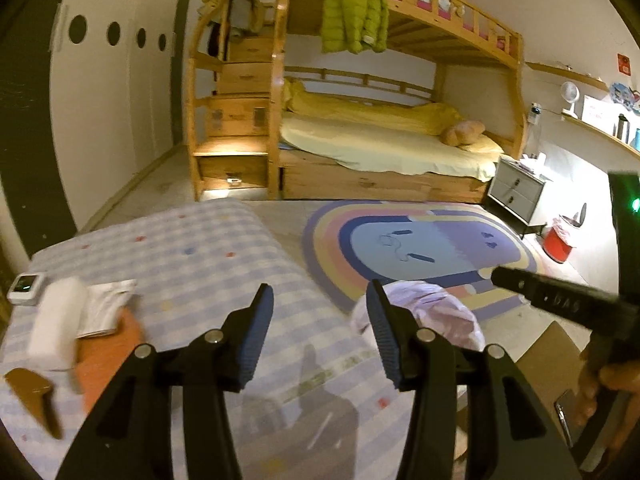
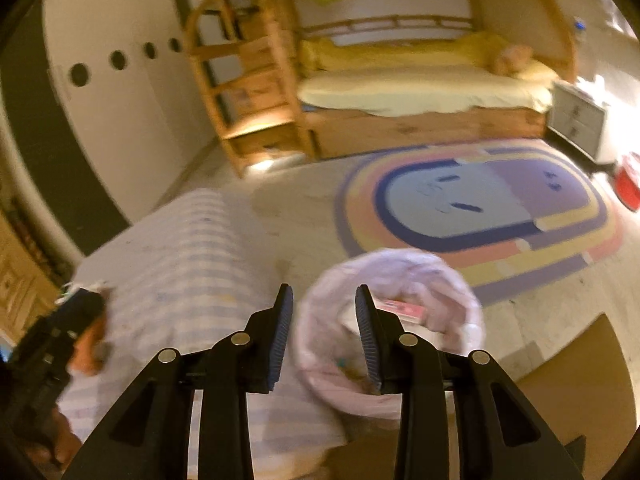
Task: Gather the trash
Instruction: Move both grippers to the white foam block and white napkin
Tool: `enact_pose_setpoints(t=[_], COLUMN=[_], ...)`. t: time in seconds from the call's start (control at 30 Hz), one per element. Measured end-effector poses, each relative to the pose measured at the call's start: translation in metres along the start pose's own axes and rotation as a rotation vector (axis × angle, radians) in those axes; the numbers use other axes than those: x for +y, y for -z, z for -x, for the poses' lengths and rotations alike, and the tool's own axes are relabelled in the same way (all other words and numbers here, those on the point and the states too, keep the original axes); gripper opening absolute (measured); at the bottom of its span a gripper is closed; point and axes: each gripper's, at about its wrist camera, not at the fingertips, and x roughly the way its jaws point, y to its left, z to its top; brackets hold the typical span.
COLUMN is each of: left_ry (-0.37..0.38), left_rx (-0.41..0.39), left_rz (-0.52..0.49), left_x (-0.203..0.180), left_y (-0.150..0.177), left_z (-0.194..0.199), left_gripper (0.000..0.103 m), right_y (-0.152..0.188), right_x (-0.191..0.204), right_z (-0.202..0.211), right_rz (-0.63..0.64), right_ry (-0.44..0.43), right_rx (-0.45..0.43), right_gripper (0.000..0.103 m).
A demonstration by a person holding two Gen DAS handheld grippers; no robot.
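Observation:
My left gripper [image 1: 320, 338] is open and empty above a checked bedspread [image 1: 200, 248]. At the left on the spread lie a white roll-like item [image 1: 56, 322], a white packet [image 1: 106, 308], an orange flat item [image 1: 106, 364] and a brown scrap [image 1: 34, 396]. A bin lined with a pink bag [image 2: 390, 328] stands on the floor beside the bed; it also shows in the left wrist view [image 1: 432, 312]. A red pack [image 2: 400, 309] lies inside it. My right gripper [image 2: 323, 330] is open and empty just above the bin's near rim.
A small white device [image 1: 26, 286] sits at the bed's left edge. A cardboard box [image 2: 572, 384] stands to the right of the bin. Beyond are an oval rug [image 1: 420, 240], a wooden bunk bed [image 1: 380, 132], a grey nightstand [image 1: 516, 190] and a red bin [image 1: 560, 240].

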Motion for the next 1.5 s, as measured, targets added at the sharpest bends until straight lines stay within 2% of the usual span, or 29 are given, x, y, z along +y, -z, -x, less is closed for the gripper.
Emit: enact_pose_setpoints(t=[0.13, 0.43, 0.5, 0.6, 0.73, 0.87, 1.0, 1.1, 1.13, 1.3, 1.4, 1.5], left_ry=[-0.07, -0.244, -0.281, -0.327, -0.387, -0.435, -0.432, -0.409, -0.406, -0.396, -0.401, -0.398], left_rx=[-0.006, 0.026, 0.026, 0.023, 0.028, 0.054, 0.1, 0.132, 0.137, 0.183, 0.227, 0.272], left_rz=[0.007, 0.09, 0.133, 0.197, 0.248, 0.242, 0.226, 0.212, 0.208, 0.191, 0.177, 0.184], left_x=[0.033, 0.122, 0.142, 0.171, 0.201, 0.214, 0.216, 0.211, 0.21, 0.205, 0.203, 0.204], left_y=[0.007, 0.033, 0.037, 0.041, 0.044, 0.044, 0.045, 0.043, 0.042, 0.039, 0.039, 0.039], left_z=[0.026, 0.068, 0.077, 0.089, 0.095, 0.086, 0.07, 0.058, 0.054, 0.033, 0.017, 0.005], left_gripper=[0.056, 0.058, 0.067, 0.072, 0.076, 0.081, 0.086, 0.091, 0.093, 0.093, 0.093, 0.085], right_y=[0.001, 0.014, 0.017, 0.018, 0.015, 0.008, 0.005, 0.005, 0.002, -0.01, -0.013, -0.014], right_x=[0.047, 0.146, 0.166, 0.194, 0.226, 0.254, 0.263, 0.263, 0.262, 0.248, 0.235, 0.225], right_z=[0.002, -0.015, -0.025, -0.037, -0.05, -0.063, -0.075, -0.086, -0.087, -0.088, -0.089, -0.09], right_rz=[0.076, 0.24, 0.266, 0.303, 0.354, 0.397, 0.404, 0.403, 0.387, 0.332, 0.299, 0.28], right_ry=[-0.08, -0.213, -0.236, -0.267, -0.28, -0.287, -0.303, -0.249, -0.255, -0.233, -0.214, -0.214], right_rx=[0.009, 0.055, 0.078, 0.102, 0.089, 0.041, 0.006, 0.017, 0.024, 0.031, 0.043, 0.054], right_gripper=[0.044, 0.044, 0.044, 0.044, 0.044, 0.044, 0.044, 0.044, 0.044, 0.044, 0.057, 0.06])
